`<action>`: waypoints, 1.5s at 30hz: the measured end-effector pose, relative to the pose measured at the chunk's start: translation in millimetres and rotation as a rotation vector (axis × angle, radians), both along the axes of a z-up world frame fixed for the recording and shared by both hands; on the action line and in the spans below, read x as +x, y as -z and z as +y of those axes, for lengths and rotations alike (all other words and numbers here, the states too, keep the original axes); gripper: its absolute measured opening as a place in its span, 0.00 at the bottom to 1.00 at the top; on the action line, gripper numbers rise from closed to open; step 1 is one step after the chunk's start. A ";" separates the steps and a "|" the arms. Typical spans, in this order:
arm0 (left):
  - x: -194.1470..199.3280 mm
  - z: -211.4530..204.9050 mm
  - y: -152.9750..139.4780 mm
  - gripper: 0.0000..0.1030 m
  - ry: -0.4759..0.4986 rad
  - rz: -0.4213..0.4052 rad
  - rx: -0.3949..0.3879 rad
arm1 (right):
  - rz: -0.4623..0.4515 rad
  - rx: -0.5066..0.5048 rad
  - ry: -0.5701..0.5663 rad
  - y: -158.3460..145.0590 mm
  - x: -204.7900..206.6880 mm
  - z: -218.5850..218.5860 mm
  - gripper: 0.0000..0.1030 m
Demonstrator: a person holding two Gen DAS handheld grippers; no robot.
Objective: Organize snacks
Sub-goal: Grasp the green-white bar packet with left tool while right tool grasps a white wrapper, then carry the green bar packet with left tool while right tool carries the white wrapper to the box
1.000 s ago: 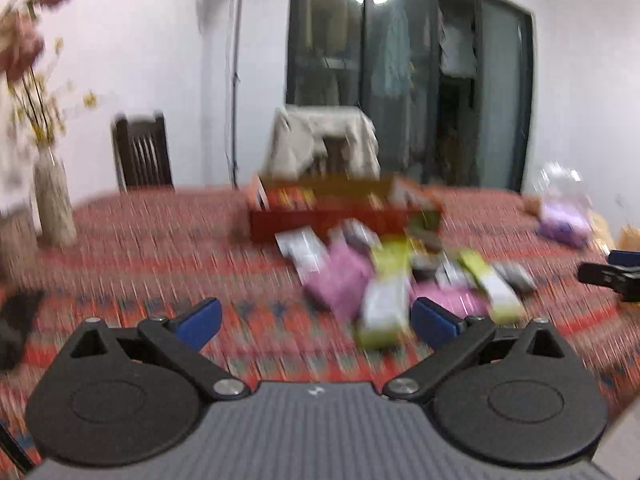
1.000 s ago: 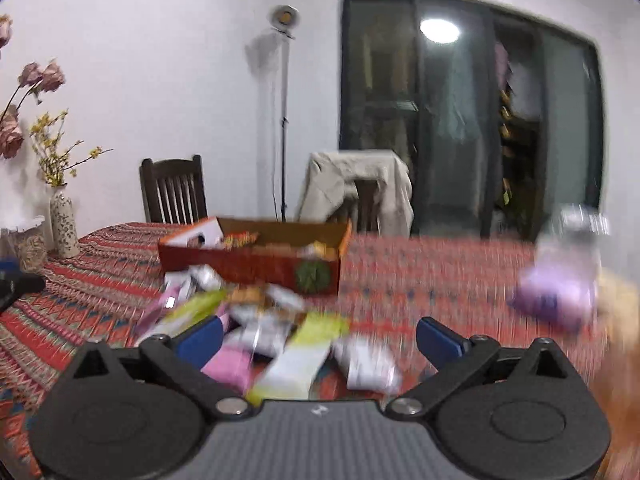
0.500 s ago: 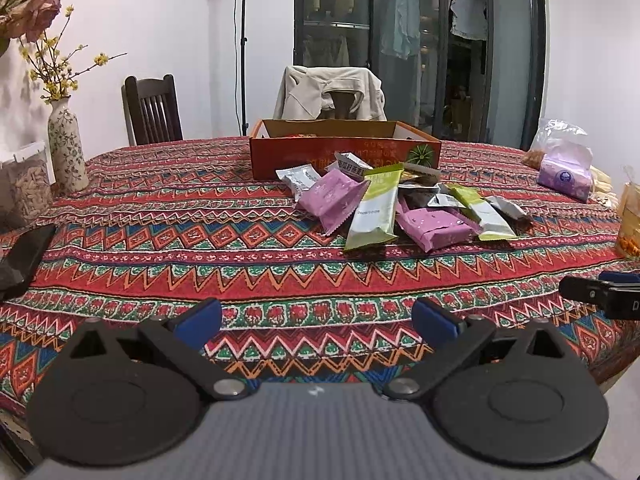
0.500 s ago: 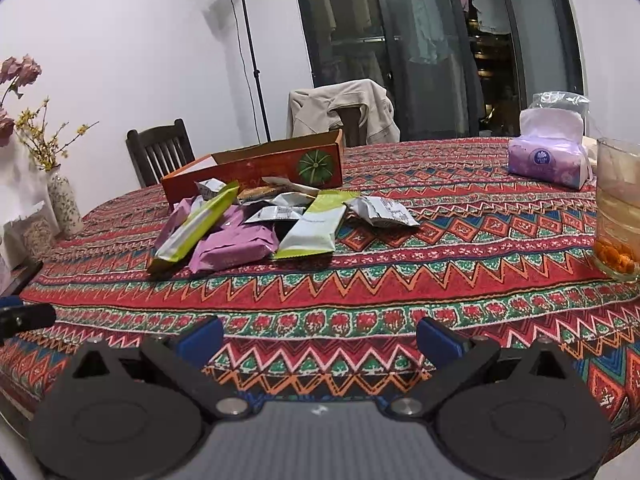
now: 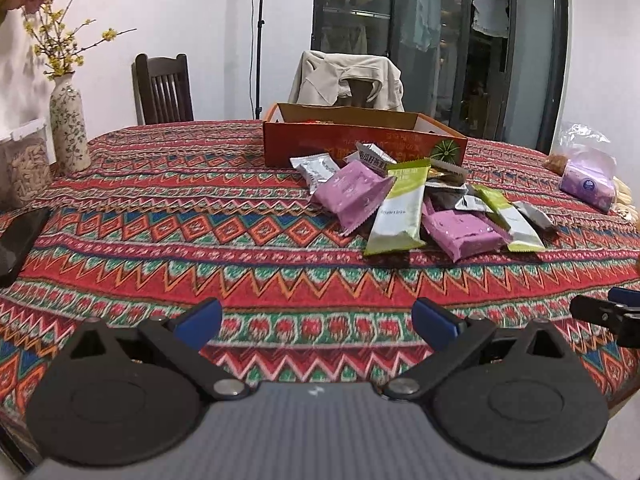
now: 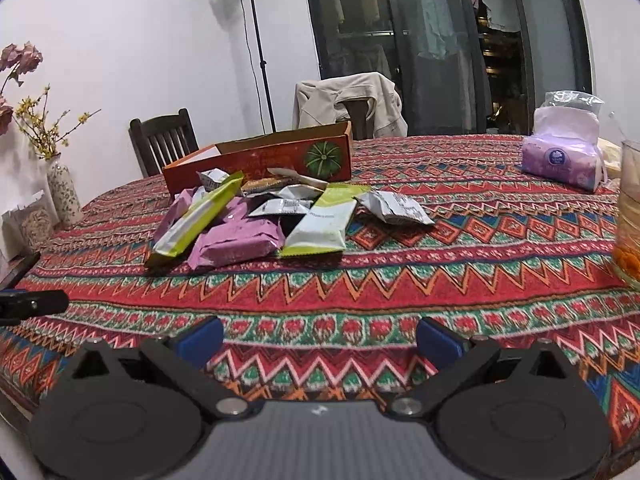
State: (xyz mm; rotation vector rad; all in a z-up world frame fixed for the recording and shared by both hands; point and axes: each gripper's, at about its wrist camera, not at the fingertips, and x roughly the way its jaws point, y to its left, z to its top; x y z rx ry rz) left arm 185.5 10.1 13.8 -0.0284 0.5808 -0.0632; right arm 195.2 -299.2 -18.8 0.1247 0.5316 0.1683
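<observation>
Both views have steadied from a blurred sweep a second ago and now sit lower and closer over the desk's (image 5: 168,216) near edge. The left claw (image 5: 316,318) and right claw (image 6: 318,338) are spread wide and hold nothing. The snacks (image 5: 404,204) lie heaped mid-desk, touching the front of the open box (image 5: 344,142). Judging by this, the approach has settled and no packet is yet picked.

A woven zigzag-patterned red cloth (image 5: 168,216) covers the counter, matt and coarse. The purple and green snack wrappers (image 6: 236,240) are glossy crinkled film. The orange cardboard box (image 5: 320,148) looks matt; the dark slatted chair (image 6: 164,144) is wood.
</observation>
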 end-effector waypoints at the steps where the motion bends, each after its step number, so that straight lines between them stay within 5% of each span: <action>1: 4.4 -1.2 -0.2 1.00 0.004 0.001 -0.003 | -0.002 0.002 -0.002 -0.5 2.3 0.7 1.00; 13: 97.6 -53.9 0.7 0.99 0.146 0.022 -0.043 | -0.038 -0.016 -0.004 -11.6 49.0 -5.4 0.98; 19: 146.5 -68.5 10.1 0.67 0.166 0.118 -0.092 | -0.033 -0.007 0.032 -13.9 79.8 -30.7 0.90; 27: 181.9 -72.1 16.2 0.64 0.145 0.168 -0.180 | 0.030 0.077 0.004 -15.2 133.3 -64.5 0.87; 29: 182.1 -72.9 14.2 0.39 0.144 0.162 -0.176 | 0.035 0.041 0.001 -16.0 145.8 -66.2 0.87; 35: 165.2 -77.5 4.6 0.36 0.128 0.138 -0.097 | 0.081 0.042 -0.039 -7.9 170.5 -72.0 0.71; 41: 125.2 -77.4 -15.1 0.36 0.114 0.073 -0.085 | 0.104 0.025 -0.062 -4.3 182.7 -66.8 0.66; 45: 99.3 -72.5 -21.2 0.36 0.096 0.058 -0.072 | 0.102 0.036 -0.071 -5.7 178.3 -67.8 0.47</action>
